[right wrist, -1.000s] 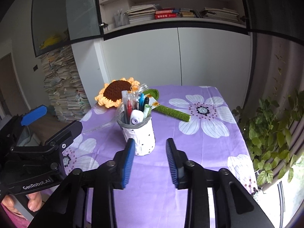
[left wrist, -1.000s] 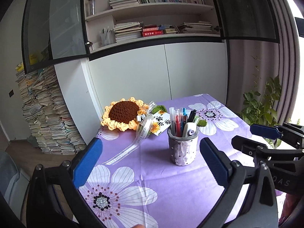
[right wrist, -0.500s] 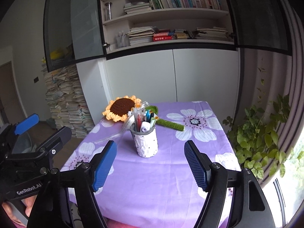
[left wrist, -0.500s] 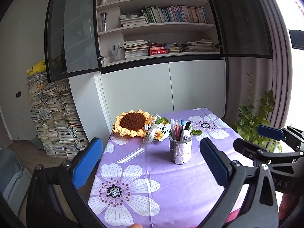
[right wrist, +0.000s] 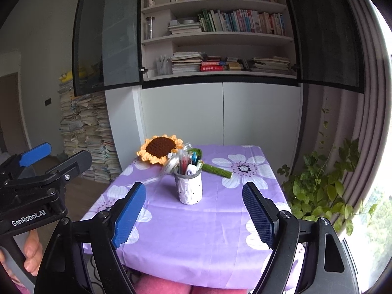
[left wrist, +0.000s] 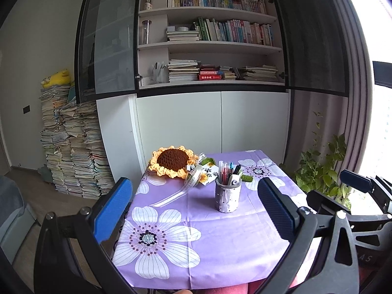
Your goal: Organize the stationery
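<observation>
So the pen cup [right wrist: 188, 188] is the main thing here, a white dotted holder with a grey rim standing upright around the middle of the table [right wrist: 196, 232], which has a purple cloth with big white flowers on it. It's stuffed with pens [left wrist: 224, 173]: a few red ones, a blue one, a dark one, plus a chunky white piece that looks like correction tape, though it's too small to be sure. Just behind the cup on the far left lies a crocheted sunflower [left wrist: 172, 159], its green stem [right wrist: 215, 169] running off to the right, with a clear ribbon [left wrist: 176, 194] trailing toward the near side. The left gripper [left wrist: 193, 210] is spread wide with nothing between its blue pads. The right gripper [right wrist: 193, 216] is opening too, jaws already well apart and empty. Both sit at the near edge, well apart from the cup. Far wall has a bookshelf [left wrist: 210, 39] full of books.
</observation>
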Motion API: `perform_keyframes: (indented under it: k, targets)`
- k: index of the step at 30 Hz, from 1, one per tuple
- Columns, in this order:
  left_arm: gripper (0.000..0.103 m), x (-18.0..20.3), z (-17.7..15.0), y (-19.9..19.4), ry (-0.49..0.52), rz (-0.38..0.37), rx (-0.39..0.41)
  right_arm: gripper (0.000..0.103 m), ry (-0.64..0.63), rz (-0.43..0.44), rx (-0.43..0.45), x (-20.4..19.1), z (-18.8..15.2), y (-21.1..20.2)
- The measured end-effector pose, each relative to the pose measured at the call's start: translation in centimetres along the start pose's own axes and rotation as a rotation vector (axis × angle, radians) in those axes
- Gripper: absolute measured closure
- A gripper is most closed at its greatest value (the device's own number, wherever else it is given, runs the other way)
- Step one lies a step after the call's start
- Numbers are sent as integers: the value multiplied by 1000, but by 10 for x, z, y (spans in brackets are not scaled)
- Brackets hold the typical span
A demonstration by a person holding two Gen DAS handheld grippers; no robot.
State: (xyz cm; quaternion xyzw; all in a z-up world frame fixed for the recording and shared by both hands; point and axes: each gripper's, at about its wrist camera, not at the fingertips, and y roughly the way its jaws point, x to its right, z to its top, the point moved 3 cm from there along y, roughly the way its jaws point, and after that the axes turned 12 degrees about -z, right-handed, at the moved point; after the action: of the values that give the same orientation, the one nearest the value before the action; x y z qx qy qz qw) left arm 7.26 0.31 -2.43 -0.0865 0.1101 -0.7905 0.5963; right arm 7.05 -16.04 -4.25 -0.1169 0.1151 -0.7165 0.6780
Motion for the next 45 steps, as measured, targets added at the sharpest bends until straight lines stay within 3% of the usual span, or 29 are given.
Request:
perform_keyframes:
  k: [10, 17, 25, 39, 45]
  targets:
    - [1, -5, 39, -26, 0, 42, 89, 17, -12, -31, 93, -7, 23, -33]
    - [1, -5, 38, -19, -30, 9, 55, 9, 50, 9, 135, -3, 38, -41]
    - [1, -2, 30, -9, -17, -4, 12, 9, 55, 19, 88, -2, 35, -29]
    - [1, -3, 28, -10, -27, -1, 9, 9, 71, 24, 34, 0, 29, -23]
    - [1, -2, 25, -9, -17, 18, 5, 9, 45, -57, 74, -1, 29, -26]
